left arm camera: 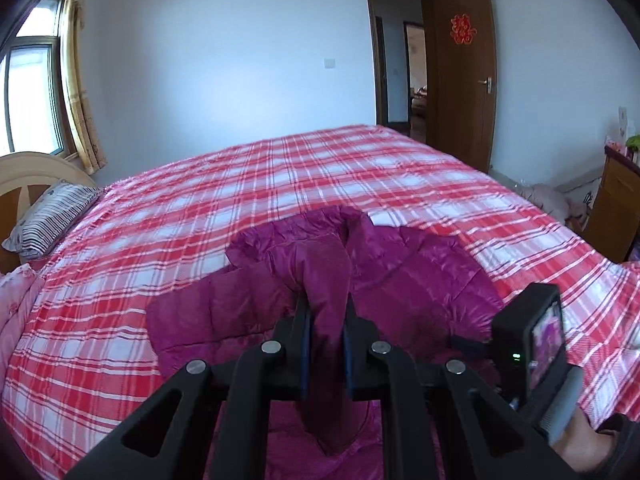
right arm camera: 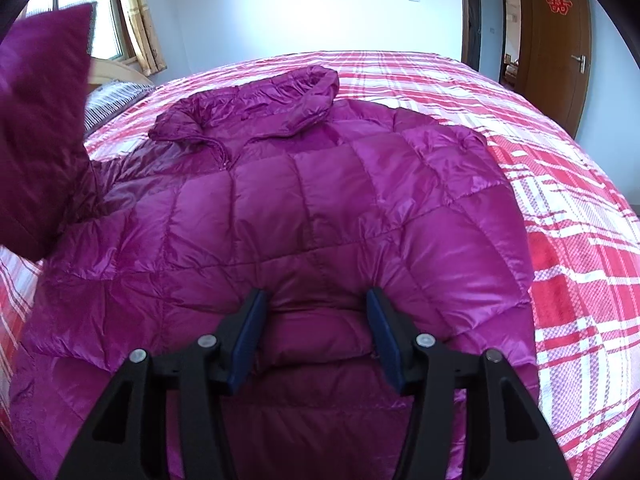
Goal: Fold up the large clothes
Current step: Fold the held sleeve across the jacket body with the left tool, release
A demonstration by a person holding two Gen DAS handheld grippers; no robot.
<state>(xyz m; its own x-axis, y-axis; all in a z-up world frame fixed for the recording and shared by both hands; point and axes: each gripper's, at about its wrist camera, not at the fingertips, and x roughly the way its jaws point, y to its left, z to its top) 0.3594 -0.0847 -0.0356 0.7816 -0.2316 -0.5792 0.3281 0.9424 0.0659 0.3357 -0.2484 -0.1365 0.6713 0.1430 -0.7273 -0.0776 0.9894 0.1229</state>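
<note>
Status: magenta quilted puffer jacket [right arm camera: 304,200] lies spread flat on the red/white plaid bedspread [right arm camera: 560,208], collar end far from the grippers, hem end nearest.

L gripper [left arm camera: 326,312]: clenched on a fold of the jacket's fabric, prob. the sleeve [left arm camera: 324,276], but can't confirm which part. Cloth runs between the pads and hangs below. In the R wrist view the same lifted piece shows as a blurred magenta flap, upper left of the R gripper, off the bed.

R gripper [right arm camera: 316,300]: jaws apart, nothing pinched. Tips sit at/just above the jacket body near the hem, puffy panel bulging between them. Can't tell if the pads touch fabric. Looks like it's there to pin or stabilise the body while L carries the sleeve across.

Step, my read: early, first sleeve fold-in. Body not folded yet.

Risks:
- Shiny nylon shell = slick. L's pinch looks like a narrow bunch, could slip out mid-swing, so the sleeve drops short.
- If R isn't holding the body down, L's pull drags the whole jacket across the bedspread, so fold line goes skew.
- Down fill springs back, so a folded sleeve may pop open once let go.
- R closing on the puffy panel could grab only the top layer and bunch it.
</note>
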